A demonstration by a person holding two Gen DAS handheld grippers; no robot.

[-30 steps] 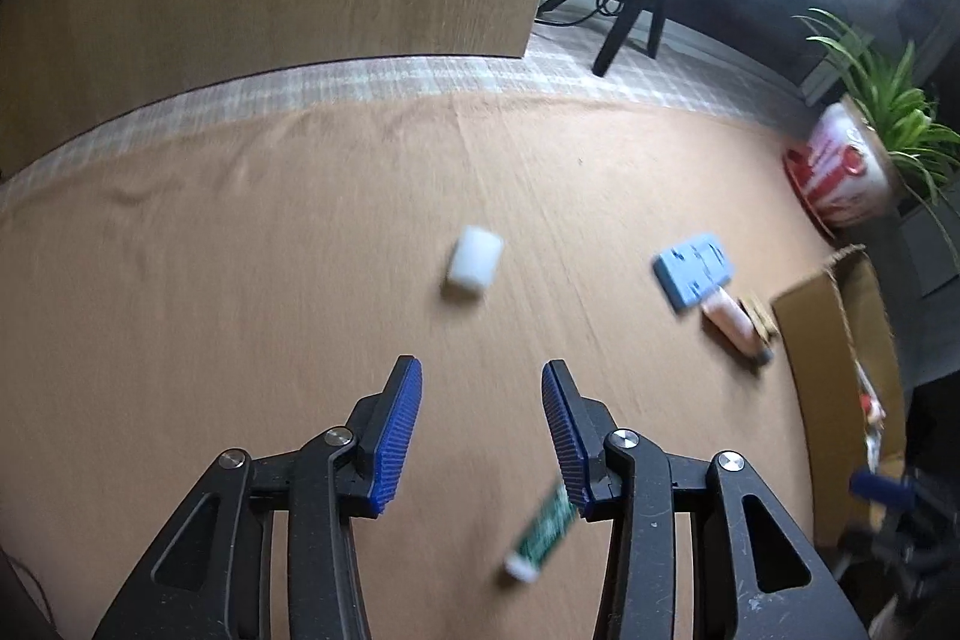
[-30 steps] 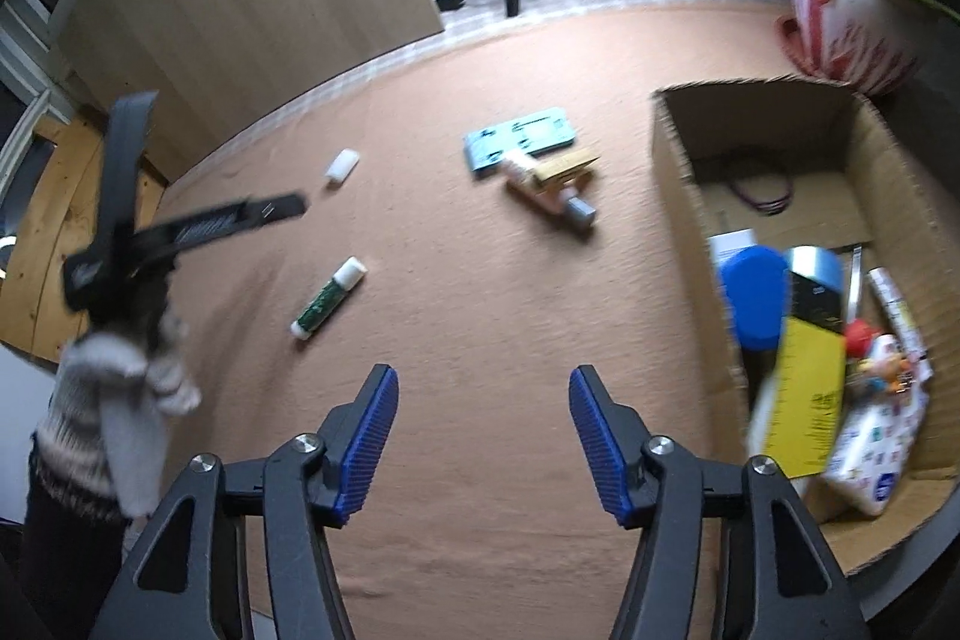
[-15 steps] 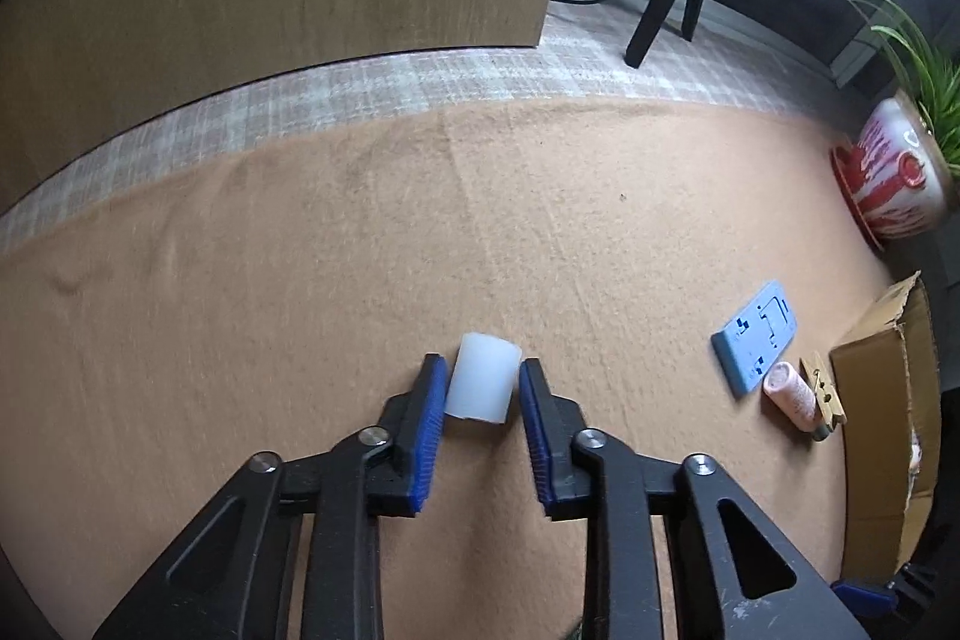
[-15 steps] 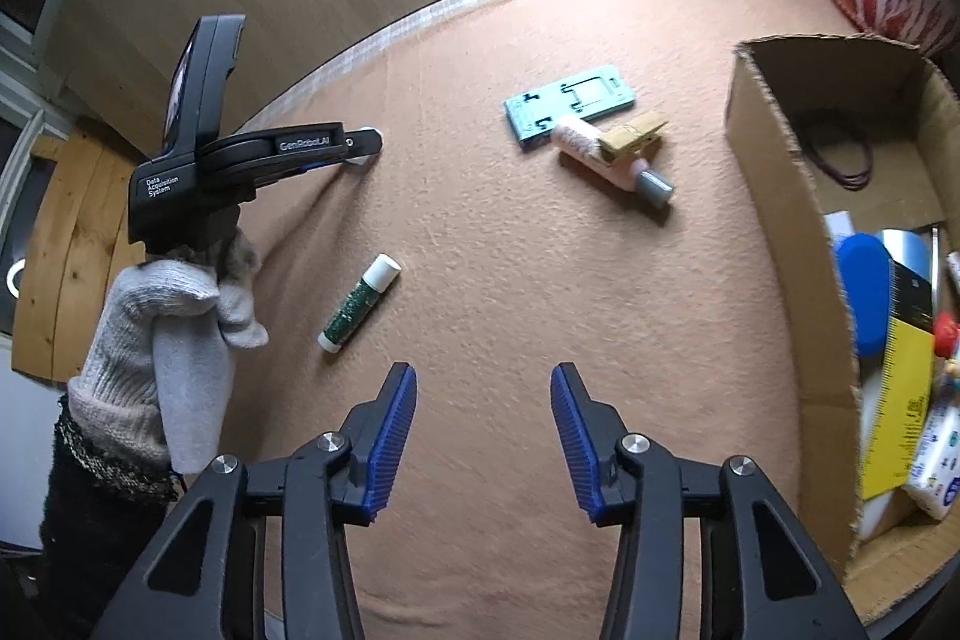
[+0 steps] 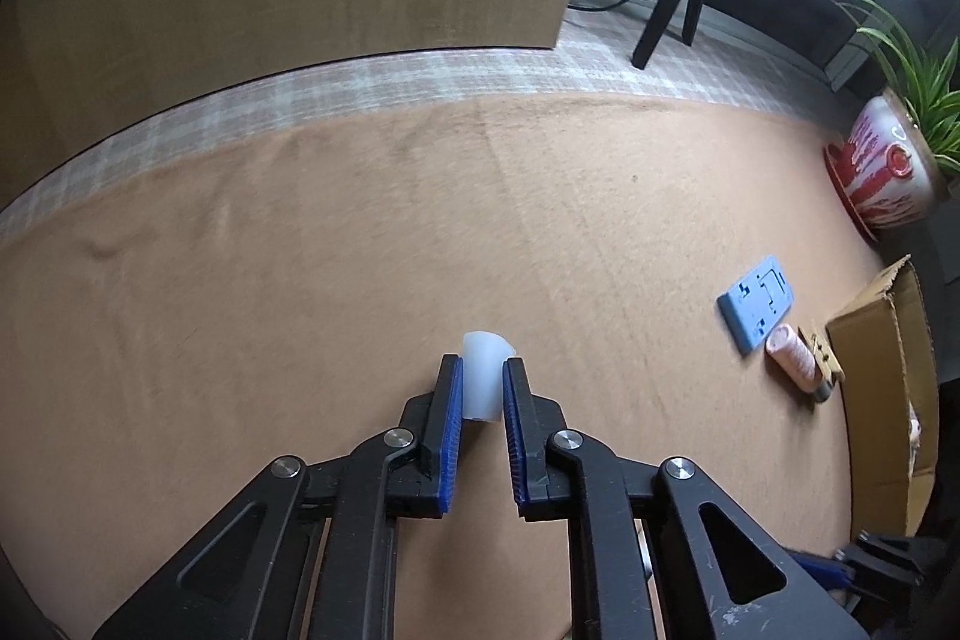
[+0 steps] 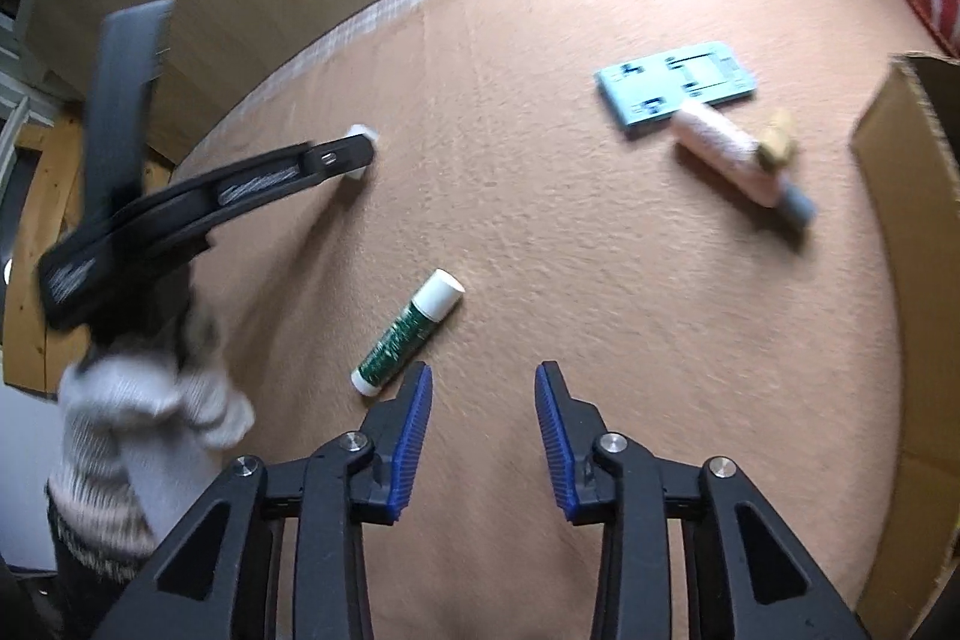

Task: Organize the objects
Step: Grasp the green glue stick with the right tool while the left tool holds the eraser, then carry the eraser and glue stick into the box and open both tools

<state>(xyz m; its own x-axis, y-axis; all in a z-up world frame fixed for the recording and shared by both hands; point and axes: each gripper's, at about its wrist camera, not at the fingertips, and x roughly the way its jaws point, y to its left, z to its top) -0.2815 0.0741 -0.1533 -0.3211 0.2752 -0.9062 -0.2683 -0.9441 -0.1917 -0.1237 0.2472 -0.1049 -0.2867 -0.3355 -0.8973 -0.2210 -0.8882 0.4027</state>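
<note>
2 grippers work over a tan felt mat (image 5: pixel 360 244). The left gripper (image 5: pixel 482 388) has its blue fingers (image 5: pixel 451 418) clenched on a small white translucent cap (image 5: pixel 483 376), 1 pad pressing each side, the cap's far end poking out past the tips. From the right wrist view the same left gripper (image 6: pixel 354 154) reaches in from the left, held by a hand in a grey knit glove (image 6: pixel 150 400), with the white cap (image 6: pixel 363 133) at its tip; whether the cap rests on the mat or is lifted cannot be told.

The right gripper (image 6: pixel 483 400) hangs above the mat with its fingers (image 6: pixel 414 418) spread apart and nothing between them. Just ahead of its left finger lies a green glue stick (image 6: pixel 408 334) with a white cap, tilted diagonally. Farther off, a light blue flat plate (image 6: pixel 675 85) lies on the mat, with a pink tube (image 6: pixel 732 154) touching its near edge and a small wooden clip (image 6: pixel 777 142) resting against the tube. A cardboard box (image 6: pixel 912 244) stands at the right edge.
</note>
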